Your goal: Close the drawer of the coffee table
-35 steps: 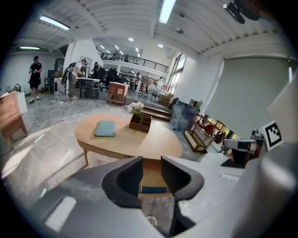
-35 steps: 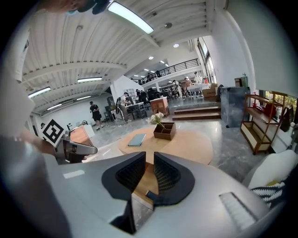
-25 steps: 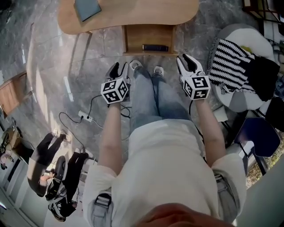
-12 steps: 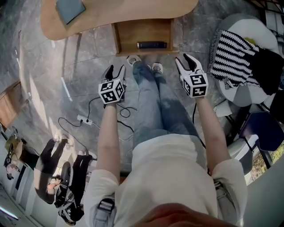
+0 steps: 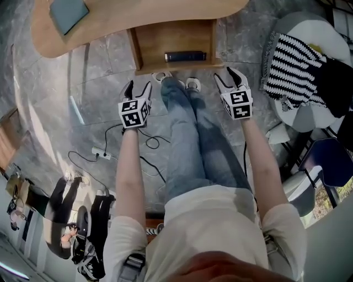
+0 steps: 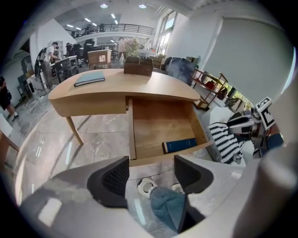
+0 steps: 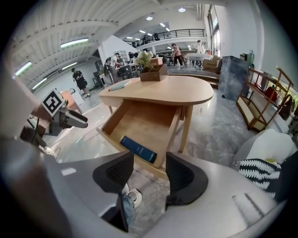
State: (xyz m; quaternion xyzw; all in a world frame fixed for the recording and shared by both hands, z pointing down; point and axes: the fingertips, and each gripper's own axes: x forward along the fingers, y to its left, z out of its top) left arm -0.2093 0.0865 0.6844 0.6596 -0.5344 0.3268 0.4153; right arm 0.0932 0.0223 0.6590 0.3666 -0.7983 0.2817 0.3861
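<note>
The wooden coffee table (image 5: 154,14) stands ahead with its drawer (image 5: 175,41) pulled out toward me. A dark blue book (image 5: 185,56) lies in the drawer near its front wall (image 6: 167,155). My left gripper (image 5: 137,88) hangs left of the drawer's front corner, my right gripper (image 5: 228,78) just right of the other corner, both short of the drawer. Both have just been opening, and nothing is between the jaws of either. The left gripper view frames the drawer front between the pads (image 6: 114,179); the right gripper view sees drawer (image 7: 139,128) and book (image 7: 138,148).
My legs and white shoes (image 5: 175,82) stand right at the drawer front. A teal book (image 5: 67,12) lies on the tabletop. A striped cushion (image 5: 292,66) on a pale seat is at the right; a power strip and cable (image 5: 105,154) cross the marble floor at the left.
Both grippers have sunk toward the floor and moved up beside the drawer's front corners, and their jaws have spread wider.
</note>
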